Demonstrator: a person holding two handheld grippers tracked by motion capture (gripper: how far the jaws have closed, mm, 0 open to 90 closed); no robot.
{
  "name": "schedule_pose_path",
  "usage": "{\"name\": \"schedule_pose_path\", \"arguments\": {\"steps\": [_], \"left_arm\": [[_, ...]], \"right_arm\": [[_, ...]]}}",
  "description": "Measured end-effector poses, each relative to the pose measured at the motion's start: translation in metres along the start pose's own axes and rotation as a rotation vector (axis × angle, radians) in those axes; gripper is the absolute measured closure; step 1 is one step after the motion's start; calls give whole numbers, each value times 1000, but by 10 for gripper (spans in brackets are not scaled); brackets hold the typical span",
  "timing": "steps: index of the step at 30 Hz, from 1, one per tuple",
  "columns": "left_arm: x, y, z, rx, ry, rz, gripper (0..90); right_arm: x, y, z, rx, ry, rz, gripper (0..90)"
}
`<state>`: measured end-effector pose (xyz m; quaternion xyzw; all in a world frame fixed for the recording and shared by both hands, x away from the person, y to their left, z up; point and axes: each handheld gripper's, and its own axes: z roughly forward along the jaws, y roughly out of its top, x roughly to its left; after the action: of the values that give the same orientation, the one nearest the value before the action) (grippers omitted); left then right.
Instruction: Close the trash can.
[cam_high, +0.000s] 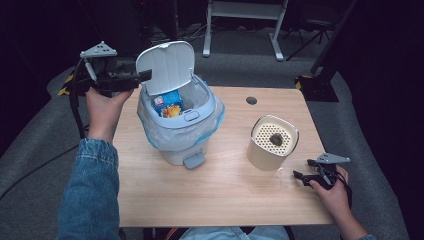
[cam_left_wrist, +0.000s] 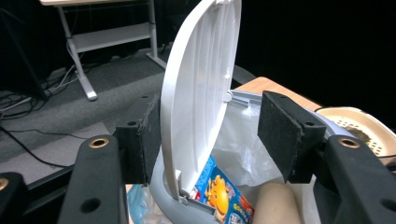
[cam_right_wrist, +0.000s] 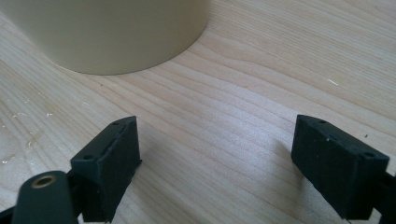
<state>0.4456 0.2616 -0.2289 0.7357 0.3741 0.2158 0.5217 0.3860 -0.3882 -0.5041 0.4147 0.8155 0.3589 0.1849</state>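
Left tool (cam_left_wrist: 205, 140) stands half open astride the upright lid (cam_left_wrist: 201, 93) of the bin (cam_high: 176, 132) at the desk's (cam_high: 220, 190) left, one pad touching; light, stiff, slippery plastic, best pinched at its edge.

The white lid (cam_left_wrist: 201, 93) of the bin (cam_left_wrist: 243, 100) stands upright between the left gripper's (cam_left_wrist: 215, 135) open jaws, touching the left pad (cam_left_wrist: 152, 135). A colourful packet (cam_left_wrist: 222, 193) lies inside.
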Motion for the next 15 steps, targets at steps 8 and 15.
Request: {"name": "schedule_pose_path", "arguments": {"steps": [8,15], "left_arm": [[-13,3,-5,-1,-29,21,408],[-26,2,-6,-18,-95,12,414]], "right_arm": [[0,0,0,0,0,0,156],[0,0,0,0,0,0,156]]}}
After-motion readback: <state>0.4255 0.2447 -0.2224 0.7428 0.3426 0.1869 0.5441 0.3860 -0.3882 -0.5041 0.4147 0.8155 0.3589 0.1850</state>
